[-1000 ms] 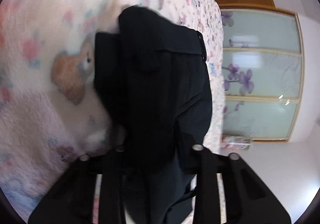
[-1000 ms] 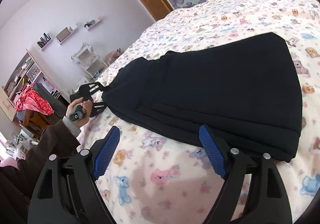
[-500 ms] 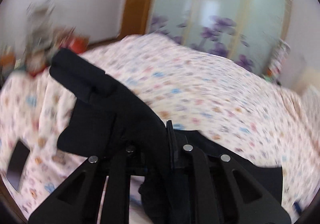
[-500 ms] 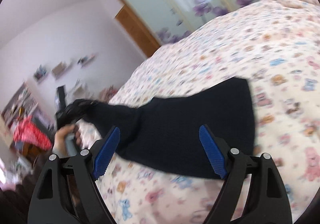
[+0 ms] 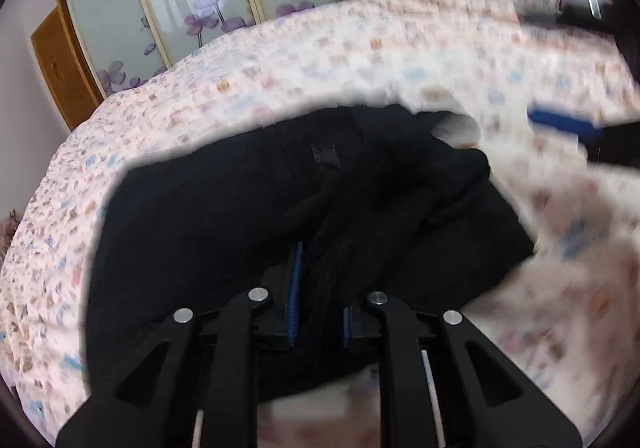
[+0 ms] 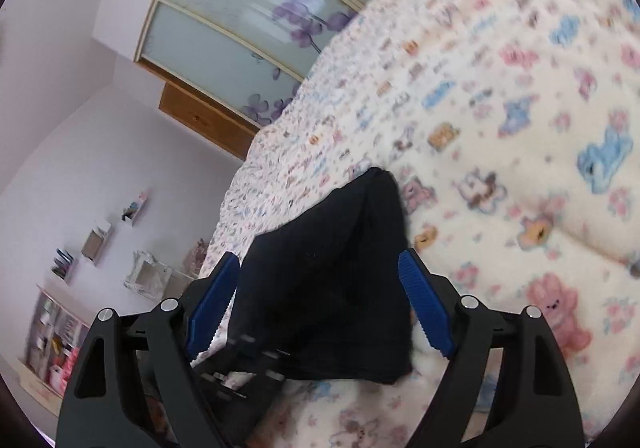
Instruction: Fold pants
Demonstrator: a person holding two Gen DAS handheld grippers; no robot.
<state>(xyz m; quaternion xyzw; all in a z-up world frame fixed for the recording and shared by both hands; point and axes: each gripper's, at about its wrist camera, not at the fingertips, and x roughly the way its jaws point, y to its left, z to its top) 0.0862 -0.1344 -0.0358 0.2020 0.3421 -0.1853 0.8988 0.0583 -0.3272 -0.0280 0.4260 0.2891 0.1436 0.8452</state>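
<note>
The black pants [image 5: 248, 215] lie folded over in a thick bundle on the bed. My left gripper [image 5: 318, 300] is shut on a fold of the pants, with dark cloth pinched between its blue pads. In the right wrist view the pants [image 6: 332, 288] lie in a dark heap between my fingers. My right gripper [image 6: 320, 308] is open and empty just above the heap. One blue pad of the right gripper [image 5: 564, 123] shows at the right of the left wrist view.
The bed is covered by a cream blanket with a cartoon animal print [image 6: 520, 127]. Sliding wardrobe doors with purple flowers [image 5: 192, 7] stand behind it. A wooden door [image 5: 60, 67] and wall shelves [image 6: 96, 244] are at the left.
My left gripper has carried the pants end across and over the rest, so the pants now lie doubled. My right gripper has moved in close over the bundle and stays open.
</note>
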